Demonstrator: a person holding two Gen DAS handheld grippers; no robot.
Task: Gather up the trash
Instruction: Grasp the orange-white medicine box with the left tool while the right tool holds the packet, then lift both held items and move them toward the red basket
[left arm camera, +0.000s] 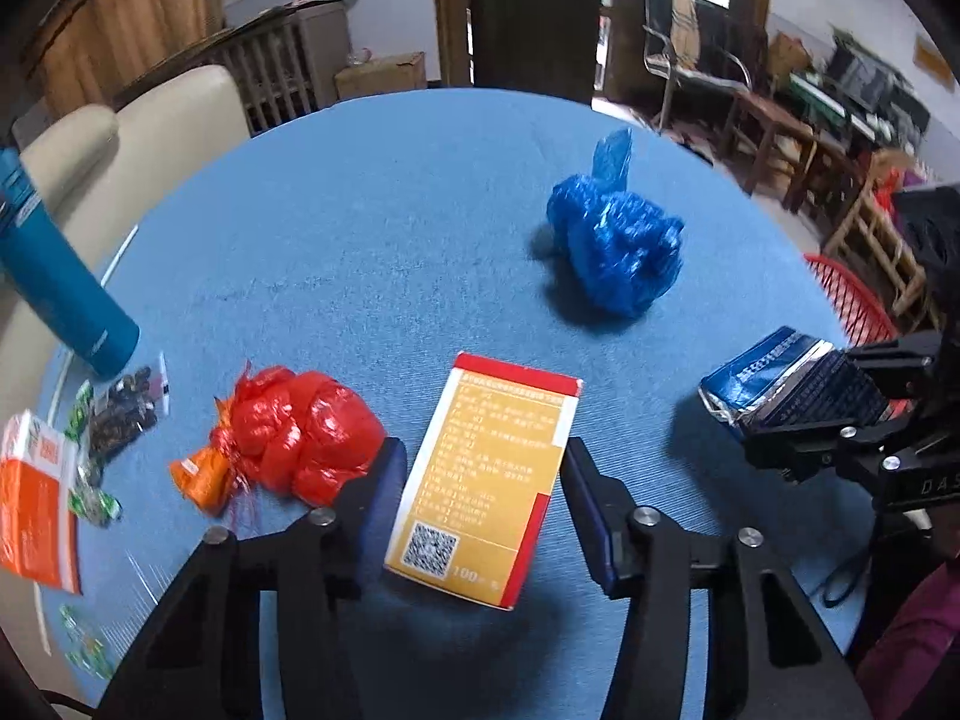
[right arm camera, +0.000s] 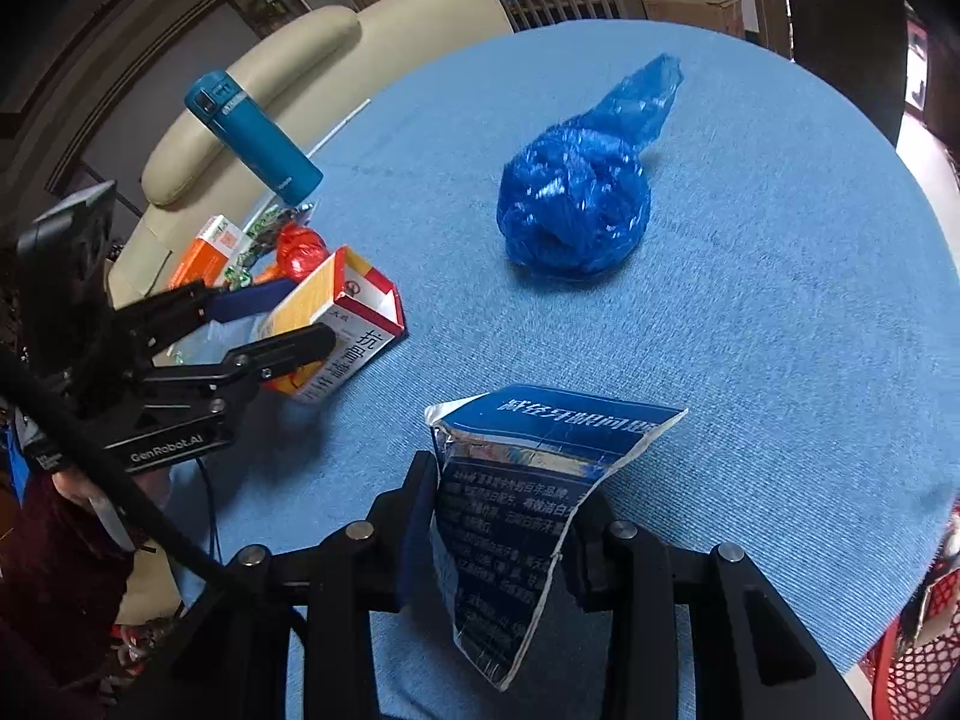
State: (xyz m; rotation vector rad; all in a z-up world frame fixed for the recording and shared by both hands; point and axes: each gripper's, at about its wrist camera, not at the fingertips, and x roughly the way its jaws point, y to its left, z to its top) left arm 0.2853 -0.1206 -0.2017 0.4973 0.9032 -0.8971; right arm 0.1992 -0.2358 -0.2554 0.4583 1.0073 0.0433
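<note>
Cardboard of the yellow box (left arm camera: 480,480) sits between your left fingers (left arm camera: 384,492), apparently gripped but tilted; it may twist free. Your right fingers (right arm camera: 420,516) pinch the torn blue packet (right arm camera: 528,504), whose foil could slip.

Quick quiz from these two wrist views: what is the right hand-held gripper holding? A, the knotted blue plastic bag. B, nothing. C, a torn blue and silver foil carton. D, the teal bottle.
C: the right hand-held gripper is clamped on the torn blue and silver foil carton, while the knotted blue plastic bag lies untouched on the table and the teal bottle stands far off.
</note>
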